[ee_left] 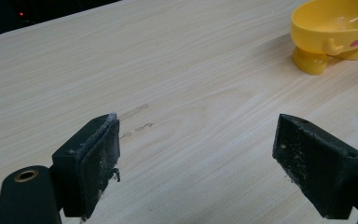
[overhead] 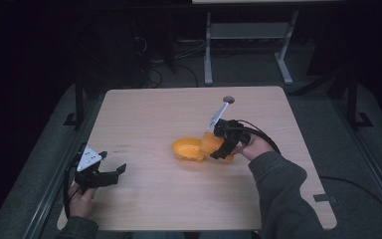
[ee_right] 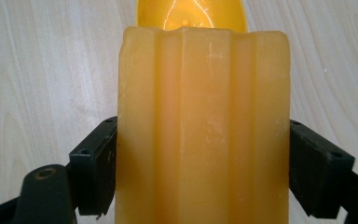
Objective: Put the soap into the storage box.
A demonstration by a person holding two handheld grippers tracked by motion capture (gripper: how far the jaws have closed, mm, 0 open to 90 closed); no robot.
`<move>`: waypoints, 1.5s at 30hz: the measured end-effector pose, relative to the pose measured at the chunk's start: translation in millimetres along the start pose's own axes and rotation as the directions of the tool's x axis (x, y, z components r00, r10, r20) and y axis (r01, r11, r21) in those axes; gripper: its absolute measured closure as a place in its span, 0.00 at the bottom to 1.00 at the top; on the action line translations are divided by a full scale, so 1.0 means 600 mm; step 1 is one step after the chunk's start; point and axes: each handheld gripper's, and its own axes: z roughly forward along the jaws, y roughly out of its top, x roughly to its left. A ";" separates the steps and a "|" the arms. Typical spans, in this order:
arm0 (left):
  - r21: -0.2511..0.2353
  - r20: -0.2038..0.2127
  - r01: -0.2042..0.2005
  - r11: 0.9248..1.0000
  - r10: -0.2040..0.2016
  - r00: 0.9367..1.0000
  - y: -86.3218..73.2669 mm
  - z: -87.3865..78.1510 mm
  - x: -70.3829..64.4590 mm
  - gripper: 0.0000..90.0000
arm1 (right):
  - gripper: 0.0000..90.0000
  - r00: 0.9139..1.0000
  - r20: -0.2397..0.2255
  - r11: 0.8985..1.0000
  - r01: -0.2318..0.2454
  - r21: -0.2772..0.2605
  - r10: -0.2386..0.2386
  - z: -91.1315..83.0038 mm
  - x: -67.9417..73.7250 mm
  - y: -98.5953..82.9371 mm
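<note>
While my right gripper [ee_right: 203, 163] clamps the orange block [ee_right: 204, 126] between its two jaws, the block's far end reaches just over the rim of the yellow bowl [overhead: 188, 148], which stands near the middle of the table [overhead: 149, 109]. I see the jaws pressed flat against both ribbed sides (the pads barely show past it). My left gripper [ee_left: 198, 163] gapes wide over bare wood, well apart from the bowl.

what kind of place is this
Likely a lab or workshop recording station: a bare wooden table, cables on the grey floor, a metal desk frame behind, dark surroundings.
</note>
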 end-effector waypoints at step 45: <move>-0.013 0.009 0.026 1.000 -0.026 1.000 0.000 -0.001 0.003 0.16 | 0.23 0.995 -0.034 0.995 0.092 0.037 -0.091 0.043 -0.006 0.101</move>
